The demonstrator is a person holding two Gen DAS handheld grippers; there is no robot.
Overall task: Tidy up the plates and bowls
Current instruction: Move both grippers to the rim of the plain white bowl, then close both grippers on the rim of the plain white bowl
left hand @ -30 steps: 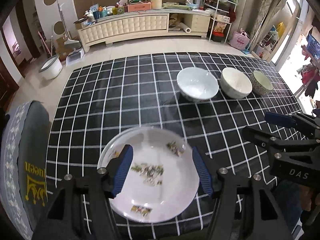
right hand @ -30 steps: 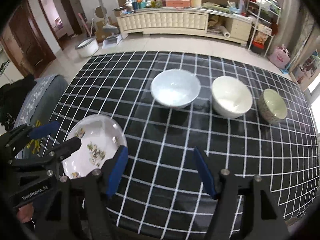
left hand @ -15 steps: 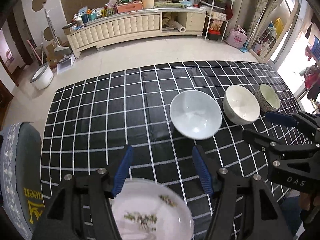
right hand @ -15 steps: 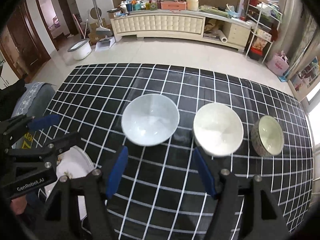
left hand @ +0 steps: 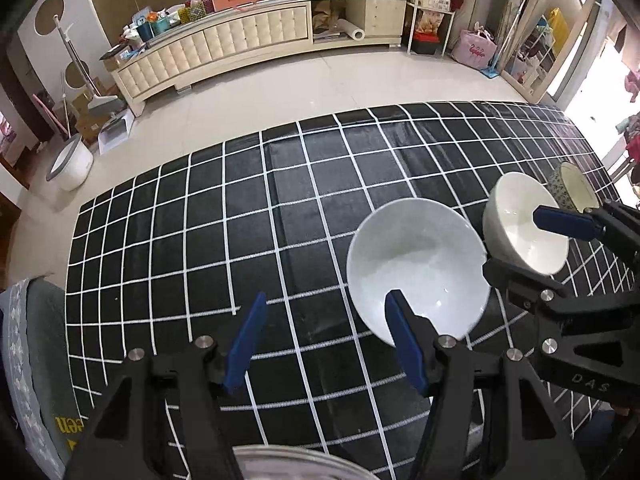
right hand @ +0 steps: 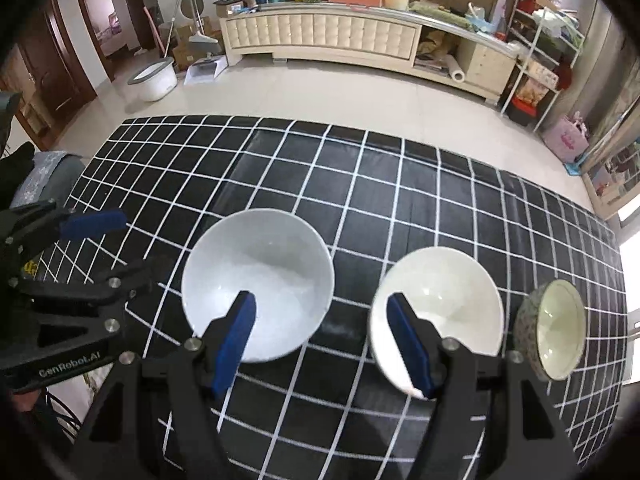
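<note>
Three bowls stand in a row on the black checked tablecloth [left hand: 248,216]: a large white bowl [left hand: 416,264] [right hand: 258,284], a cream bowl [left hand: 524,224] [right hand: 438,312] and a small patterned bowl [left hand: 574,192] [right hand: 554,328]. The rim of a patterned plate [left hand: 288,462] shows at the bottom edge of the left wrist view. My left gripper [left hand: 324,340] is open and empty, above the cloth just left of the large bowl. My right gripper [right hand: 322,336] is open and empty, above the gap between the large and cream bowls.
A grey cushioned seat [left hand: 28,344] sits at the table's left edge. Beyond the table's far edge are tiled floor, a long cream cabinet [left hand: 240,40], a white basin [left hand: 70,162] and shelves [right hand: 548,40].
Both grippers have moved forward and rightward over the table. The plate has slid out to the bottom edge of the left view. The bowls now sit much closer to both grippers.
</note>
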